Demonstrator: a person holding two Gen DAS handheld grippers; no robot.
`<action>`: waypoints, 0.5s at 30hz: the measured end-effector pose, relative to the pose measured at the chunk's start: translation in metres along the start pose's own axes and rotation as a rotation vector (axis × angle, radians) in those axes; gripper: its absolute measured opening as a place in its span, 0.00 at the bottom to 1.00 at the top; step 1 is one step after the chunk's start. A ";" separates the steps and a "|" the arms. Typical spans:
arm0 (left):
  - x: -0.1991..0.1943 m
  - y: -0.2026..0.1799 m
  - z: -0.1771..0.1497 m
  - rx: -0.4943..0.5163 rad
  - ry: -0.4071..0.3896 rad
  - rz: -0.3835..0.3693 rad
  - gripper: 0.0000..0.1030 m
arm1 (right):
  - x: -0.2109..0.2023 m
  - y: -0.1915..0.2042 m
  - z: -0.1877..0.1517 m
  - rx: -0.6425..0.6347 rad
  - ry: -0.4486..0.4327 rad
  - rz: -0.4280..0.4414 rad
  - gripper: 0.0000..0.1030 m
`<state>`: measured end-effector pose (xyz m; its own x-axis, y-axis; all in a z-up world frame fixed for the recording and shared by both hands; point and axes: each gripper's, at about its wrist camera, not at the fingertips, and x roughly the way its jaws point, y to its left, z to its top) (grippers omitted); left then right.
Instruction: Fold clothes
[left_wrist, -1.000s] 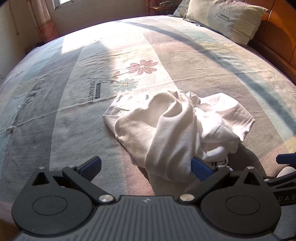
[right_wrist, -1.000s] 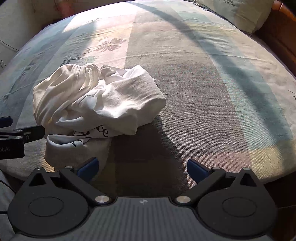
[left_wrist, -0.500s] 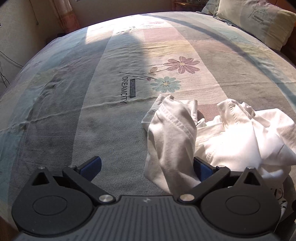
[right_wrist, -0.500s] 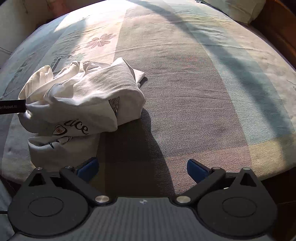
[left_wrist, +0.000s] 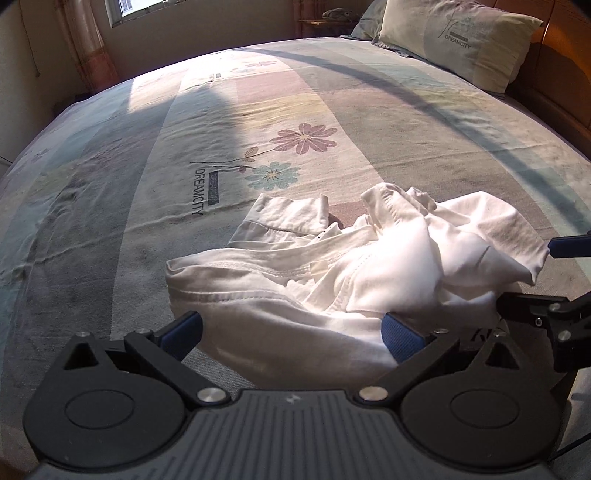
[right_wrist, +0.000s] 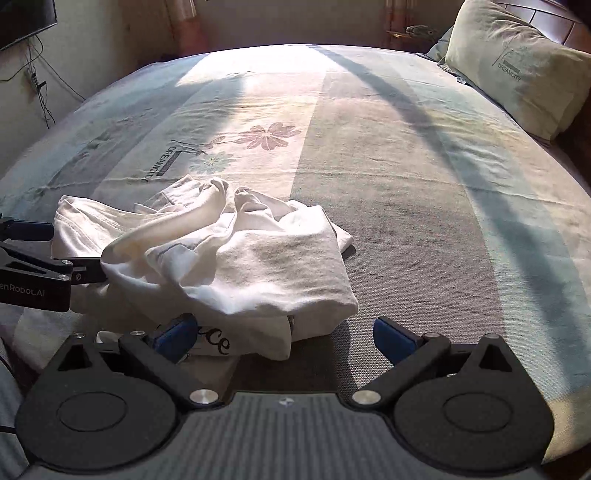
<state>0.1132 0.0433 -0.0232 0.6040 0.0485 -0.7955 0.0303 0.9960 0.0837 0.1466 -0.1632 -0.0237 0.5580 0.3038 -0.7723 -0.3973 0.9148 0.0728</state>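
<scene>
Left wrist: left gripper (left_wrist: 291, 334) jaws wide open, straddling near hem of crumpled white shirt (left_wrist: 369, 266) on bed (left_wrist: 129, 221). Right wrist: right gripper (right_wrist: 282, 334) jaws open too, at shirt's printed edge (nothing gripped). Step: spreading flat. Next: pinch two corners, pull apart.

bed (left_wrist: 369, 122): striped flowered sheet | on it: crumpled white garment (left_wrist: 332, 266) near front edge | pillow (left_wrist: 458, 40) at headboard end

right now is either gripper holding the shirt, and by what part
Nothing is held. The left gripper and the right gripper both stand open at the near edge of the crumpled white shirt, with cloth lying between their fingers but not pinched.
</scene>
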 end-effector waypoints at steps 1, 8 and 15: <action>0.003 0.001 -0.001 -0.002 0.004 -0.009 1.00 | 0.003 0.005 0.005 -0.037 -0.024 0.009 1.00; 0.023 0.006 -0.009 0.001 0.010 -0.086 1.00 | 0.035 0.029 0.006 -0.298 -0.113 0.047 1.00; 0.037 0.018 -0.018 -0.021 -0.016 -0.215 1.00 | 0.044 0.020 0.000 -0.348 -0.134 0.120 1.00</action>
<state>0.1218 0.0640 -0.0617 0.5981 -0.1658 -0.7841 0.1429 0.9847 -0.0993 0.1631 -0.1319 -0.0566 0.5734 0.4560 -0.6806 -0.6759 0.7328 -0.0786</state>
